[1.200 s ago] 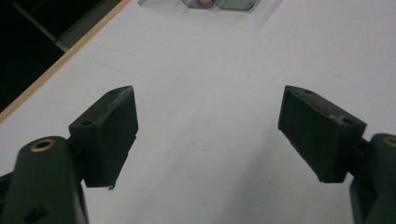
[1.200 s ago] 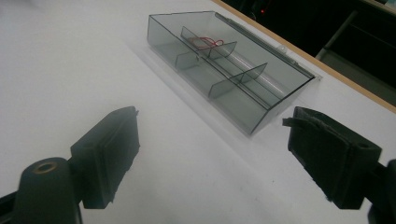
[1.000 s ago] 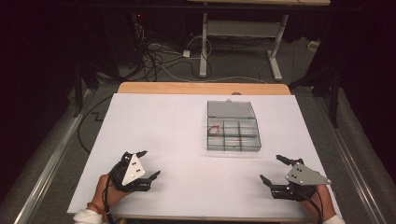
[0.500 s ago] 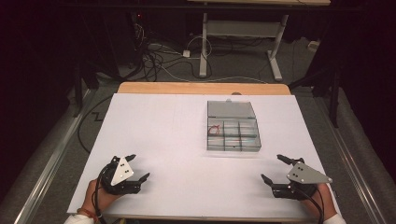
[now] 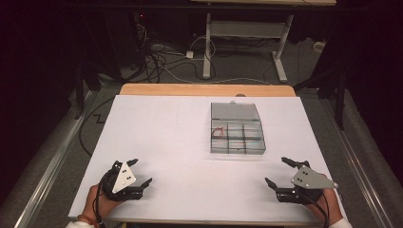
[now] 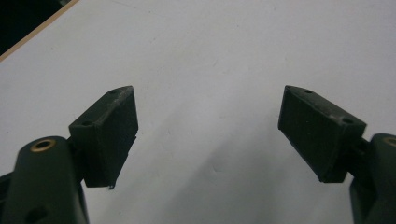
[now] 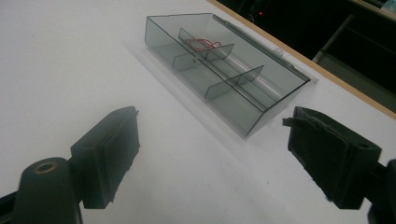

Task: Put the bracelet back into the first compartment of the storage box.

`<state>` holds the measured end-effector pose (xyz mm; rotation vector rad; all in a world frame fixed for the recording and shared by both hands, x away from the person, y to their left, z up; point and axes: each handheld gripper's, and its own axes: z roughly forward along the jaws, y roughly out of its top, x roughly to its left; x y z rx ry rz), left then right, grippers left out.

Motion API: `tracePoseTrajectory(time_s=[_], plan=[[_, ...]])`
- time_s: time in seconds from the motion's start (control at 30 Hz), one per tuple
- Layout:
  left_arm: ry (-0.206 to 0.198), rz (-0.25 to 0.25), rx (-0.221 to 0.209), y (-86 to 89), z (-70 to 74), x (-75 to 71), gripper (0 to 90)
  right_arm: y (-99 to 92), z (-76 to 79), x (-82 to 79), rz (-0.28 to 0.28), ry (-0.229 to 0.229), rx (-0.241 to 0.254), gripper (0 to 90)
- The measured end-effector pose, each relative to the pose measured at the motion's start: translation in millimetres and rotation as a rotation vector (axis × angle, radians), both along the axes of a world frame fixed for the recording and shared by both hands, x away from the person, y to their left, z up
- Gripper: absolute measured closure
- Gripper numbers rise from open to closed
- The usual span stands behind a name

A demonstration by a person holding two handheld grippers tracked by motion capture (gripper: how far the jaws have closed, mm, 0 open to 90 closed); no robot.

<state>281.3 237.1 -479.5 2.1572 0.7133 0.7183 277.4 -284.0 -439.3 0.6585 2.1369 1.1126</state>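
— White sheeting covers the table (image 5: 157,142), with dark floor and cables beyond it. How do the claws stand?

— The left gripper (image 5: 135,173) has its jaws spread wide with nothing but bare white surface between them. The right gripper (image 5: 280,172) is spread as well, holding nothing.

— And the box?

— The clear grey plastic compartment box (image 5: 236,129) lies ahead of the right gripper and a little to its left, well apart from it. A red loop of wire (image 7: 201,44) sits in one far compartment.
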Motion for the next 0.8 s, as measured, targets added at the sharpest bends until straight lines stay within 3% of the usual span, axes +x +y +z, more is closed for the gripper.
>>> tracePoseTrajectory(time_s=[0.8], plan=[[0.004, 0.001, -0.002, -4.0, -0.8, 2.5, 19.3, -1.1, -0.2, 1.8, -0.004, 0.002, 0.004, 17.6]])
